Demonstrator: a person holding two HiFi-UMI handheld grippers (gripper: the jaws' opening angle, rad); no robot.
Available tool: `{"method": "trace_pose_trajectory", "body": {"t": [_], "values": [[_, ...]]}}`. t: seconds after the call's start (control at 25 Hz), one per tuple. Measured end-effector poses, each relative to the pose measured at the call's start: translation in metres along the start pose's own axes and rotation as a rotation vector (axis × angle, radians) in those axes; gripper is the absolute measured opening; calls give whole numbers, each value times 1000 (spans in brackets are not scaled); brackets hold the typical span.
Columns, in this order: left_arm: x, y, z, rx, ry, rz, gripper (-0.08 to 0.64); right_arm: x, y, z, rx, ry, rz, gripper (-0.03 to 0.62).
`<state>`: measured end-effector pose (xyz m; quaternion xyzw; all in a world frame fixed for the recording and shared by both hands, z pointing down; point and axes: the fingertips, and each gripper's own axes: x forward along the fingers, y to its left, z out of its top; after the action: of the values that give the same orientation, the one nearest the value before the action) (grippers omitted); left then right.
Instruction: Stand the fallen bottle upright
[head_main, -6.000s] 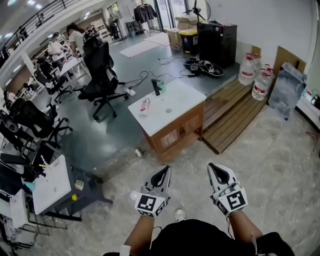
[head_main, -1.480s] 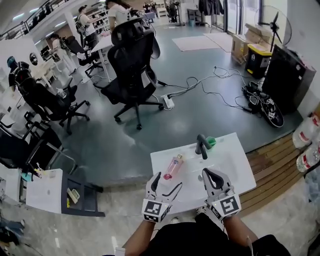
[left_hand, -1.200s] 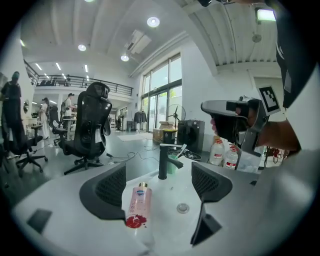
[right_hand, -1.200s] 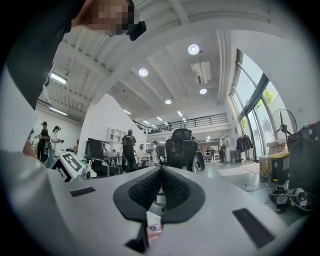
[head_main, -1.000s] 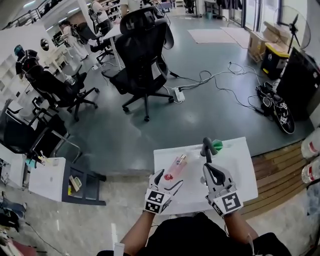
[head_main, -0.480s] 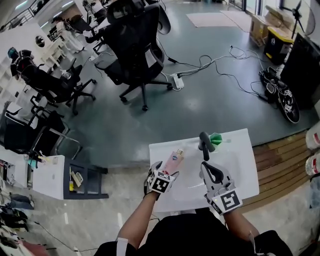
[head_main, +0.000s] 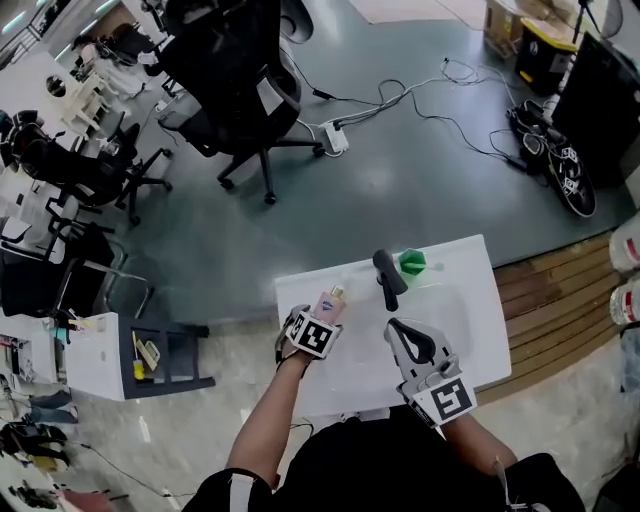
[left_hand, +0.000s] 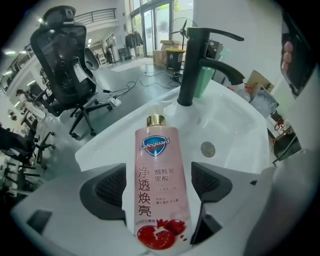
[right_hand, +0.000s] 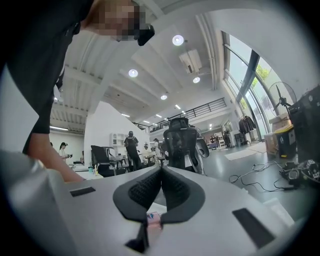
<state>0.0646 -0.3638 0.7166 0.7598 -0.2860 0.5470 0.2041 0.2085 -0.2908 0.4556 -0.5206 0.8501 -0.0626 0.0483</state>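
A pink soap bottle with a gold cap lies flat on the white sink counter, cap pointing toward the black faucet. My left gripper is open, one jaw on each side of the bottle's lower half, close to its sides. In the head view the bottle pokes out beyond the left gripper. My right gripper hovers over the basin, jaws shut with nothing between them. In the right gripper view the right gripper points out at the room.
A green cup stands behind the faucet. The basin has a metal drain. Office chairs and floor cables lie beyond the counter. A low grey shelf stands to the left.
The left gripper has moved forward onto the counter and now straddles the lying bottle. The right gripper stays shut over the basin. The head camera has closed in on the sink.
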Motion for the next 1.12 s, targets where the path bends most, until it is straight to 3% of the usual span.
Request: {"method": "trace_pose_trajectory", "body": {"t": [0.48, 0.72, 0.84, 1.12], "values": [[27, 7, 2, 45, 101, 69, 407, 3, -28, -8, 15, 34, 72, 15], [29, 9, 7, 47, 110, 90, 403, 11, -37, -11, 33, 52, 120, 15], [28, 8, 8, 37, 104, 92, 334, 17, -38, 0, 63, -13, 145, 15], [31, 9, 10, 9, 76, 73, 322, 25, -35, -5, 69, -33, 177, 15]]}}
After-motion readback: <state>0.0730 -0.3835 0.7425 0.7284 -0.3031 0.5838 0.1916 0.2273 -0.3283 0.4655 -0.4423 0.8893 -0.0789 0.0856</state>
